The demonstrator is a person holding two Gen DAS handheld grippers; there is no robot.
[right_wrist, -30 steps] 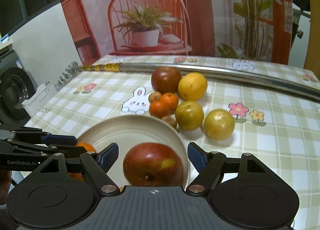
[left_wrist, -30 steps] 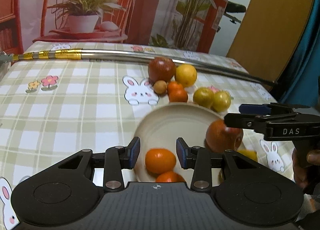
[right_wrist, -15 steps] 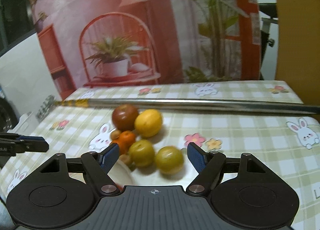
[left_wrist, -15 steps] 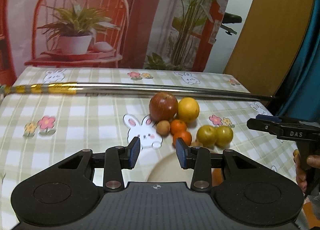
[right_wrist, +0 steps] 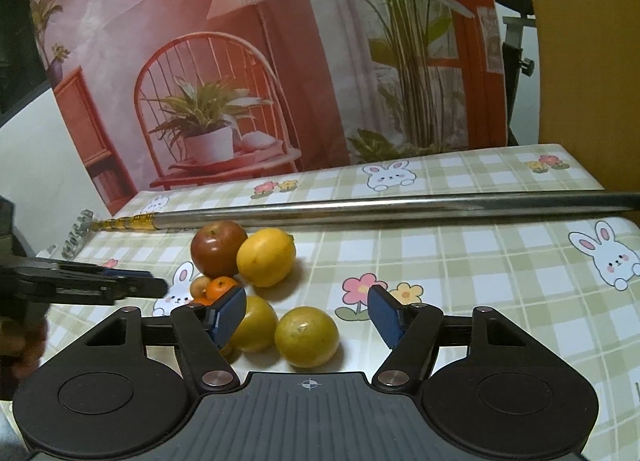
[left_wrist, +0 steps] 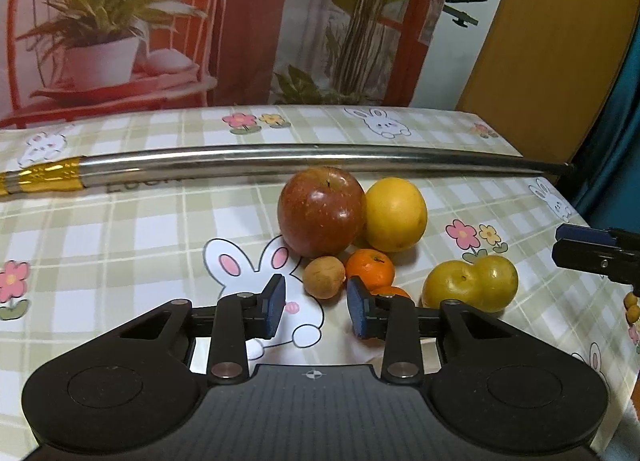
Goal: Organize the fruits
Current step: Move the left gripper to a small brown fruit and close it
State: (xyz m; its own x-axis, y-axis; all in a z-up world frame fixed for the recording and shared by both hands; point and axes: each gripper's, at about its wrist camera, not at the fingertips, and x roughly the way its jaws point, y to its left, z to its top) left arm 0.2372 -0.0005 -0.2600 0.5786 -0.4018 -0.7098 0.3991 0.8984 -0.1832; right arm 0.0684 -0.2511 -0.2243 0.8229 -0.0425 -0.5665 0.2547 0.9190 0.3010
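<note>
Fruits lie clustered on the checked tablecloth [left_wrist: 120, 229], just near of a long metal rod [left_wrist: 280, 157]: a red apple [left_wrist: 321, 211] touching a large yellow citrus [left_wrist: 394, 214], a small brown fruit [left_wrist: 323, 276] and a mandarin [left_wrist: 370, 269] just in front of them, and two yellow-green fruits [right_wrist: 306, 336] side by side to the right.

We judge the apple and citrus to be fairly heavy, firm and smooth-skinned, so a grip across the widest part should hold best; off-centre pads could slip on the curve. The mandarin and brown fruit look light and softer, and would want a gentle squeeze across the middle. All are round and may roll if nudged, and they touch one another, so taking one may shift its neighbours.

Our left gripper [left_wrist: 316, 311] is closing with nothing between its pads; the brown fruit sits just beyond the gap. Our right gripper [right_wrist: 306, 315] is also closing, its pads apart and not pressing anything, the two yellow-green fruits beyond them.

A second ago both cameras looked down at a plate holding oranges and an apple. Now that plate is out of view, both grippers face the cluster farther back, and their jaws stand narrower than they did then.
</note>
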